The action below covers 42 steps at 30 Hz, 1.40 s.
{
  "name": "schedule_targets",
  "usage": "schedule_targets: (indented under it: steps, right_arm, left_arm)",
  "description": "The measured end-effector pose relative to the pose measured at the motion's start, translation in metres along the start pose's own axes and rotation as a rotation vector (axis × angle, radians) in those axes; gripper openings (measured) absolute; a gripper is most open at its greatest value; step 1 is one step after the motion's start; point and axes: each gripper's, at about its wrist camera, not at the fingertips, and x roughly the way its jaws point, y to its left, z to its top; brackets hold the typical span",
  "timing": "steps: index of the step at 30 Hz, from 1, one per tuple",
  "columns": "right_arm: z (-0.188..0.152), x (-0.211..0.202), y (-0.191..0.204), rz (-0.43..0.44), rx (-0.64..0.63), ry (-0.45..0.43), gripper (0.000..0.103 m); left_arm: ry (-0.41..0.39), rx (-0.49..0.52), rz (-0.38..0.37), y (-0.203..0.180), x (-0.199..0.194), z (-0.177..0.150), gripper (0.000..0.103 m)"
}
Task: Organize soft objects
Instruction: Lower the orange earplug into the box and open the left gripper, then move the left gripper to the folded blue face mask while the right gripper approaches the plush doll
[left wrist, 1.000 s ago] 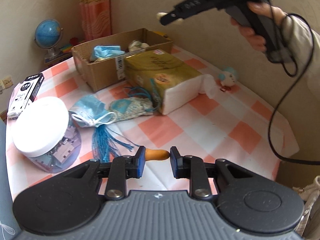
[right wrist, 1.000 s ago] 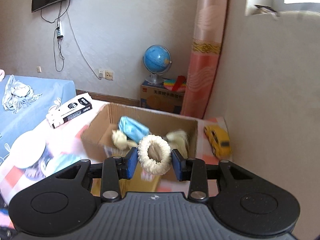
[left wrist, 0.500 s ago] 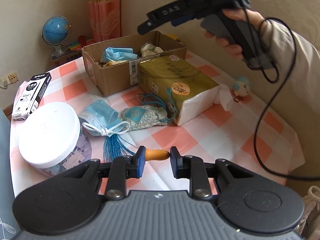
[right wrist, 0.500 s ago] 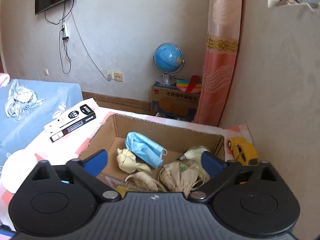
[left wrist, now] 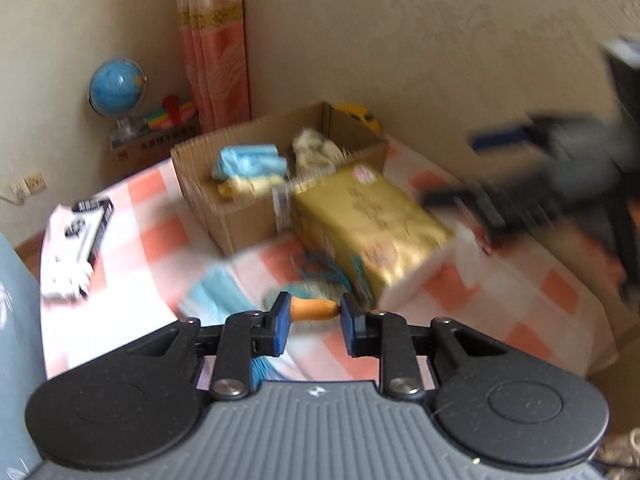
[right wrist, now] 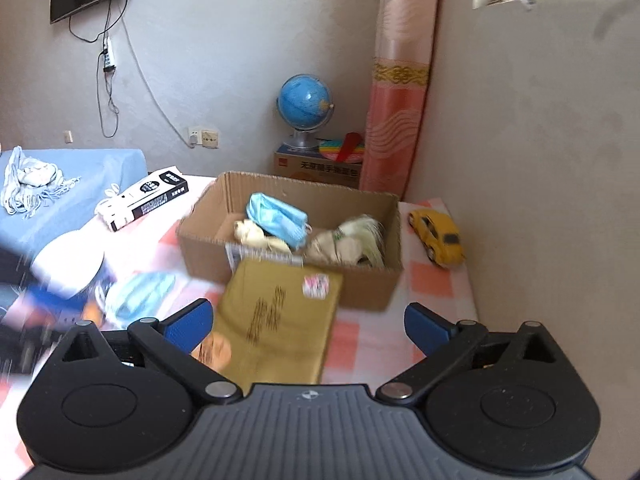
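Now the checked counter point(right wrist: 424, 280) carries a box point(right wrist: 360, 286) holding a blue mask point(right wrist: 276, 216) and pale soft things, with a gold pack point(right wrist: 280, 320) just before it, while the right tool point(right wrist: 307, 322) gapes wide and empty and the left tool point(left wrist: 314, 312) grips an orange piece point(left wrist: 314, 309).

I see the surface point(right wrist: 436, 280) under a pink-and-white checked cloth. On it sit 1 open cardboard box point(right wrist: 360, 284), 1 gold tissue pack point(right wrist: 276, 320) touching the box's near wall, 1 yellow toy car point(right wrist: 438, 237) by the wall, 1 black-and-white carton point(right wrist: 146, 196), 1 white-lidded jar point(right wrist: 68, 266) and 1 blue face mask point(right wrist: 140, 294) just beside the jar.
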Motion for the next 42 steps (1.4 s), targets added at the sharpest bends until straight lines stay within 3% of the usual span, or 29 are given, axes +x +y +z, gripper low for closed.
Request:
schedule_targets:
  steps: [9, 12, 17, 19, 20, 21, 27, 42]
  right_arm:
    - [-0.045, -0.036, -0.001, -0.034, 0.103, 0.005, 0.103]
    - [-0.05, -0.045, -0.002, -0.046, 0.113, 0.0, 0.103]
    - [-0.051, -0.052, -0.009, -0.078, 0.137, -0.023, 0.103]
    - [-0.051, -0.055, -0.012, -0.073, 0.146, -0.03, 0.103]
    - [-0.051, -0.056, -0.013, -0.072, 0.149, -0.034, 0.103]
    - [-0.051, -0.056, -0.014, -0.073, 0.151, -0.038, 0.103]
    - [-0.052, -0.058, -0.017, -0.074, 0.16, -0.047, 0.103]
    - [-0.059, -0.081, -0.01, -0.05, 0.162, -0.084, 0.103]
  left_arm:
    - [0.017, -0.021, 0.02, 0.033, 0.05, 0.093, 0.026]
    - [0.052, -0.058, -0.01, 0.045, 0.073, 0.113, 0.026]
    - [0.089, -0.06, 0.002, 0.054, 0.101, 0.126, 0.029]
    - [0.107, -0.069, 0.006, 0.057, 0.109, 0.127, 0.051]
    - [0.11, -0.077, 0.018, 0.059, 0.112, 0.128, 0.076]
    - [0.103, -0.089, 0.036, 0.06, 0.114, 0.127, 0.092]
    - [0.082, -0.149, 0.041, 0.066, 0.106, 0.125, 0.093]
    - [0.004, -0.115, 0.034, 0.031, 0.046, 0.099, 0.094]
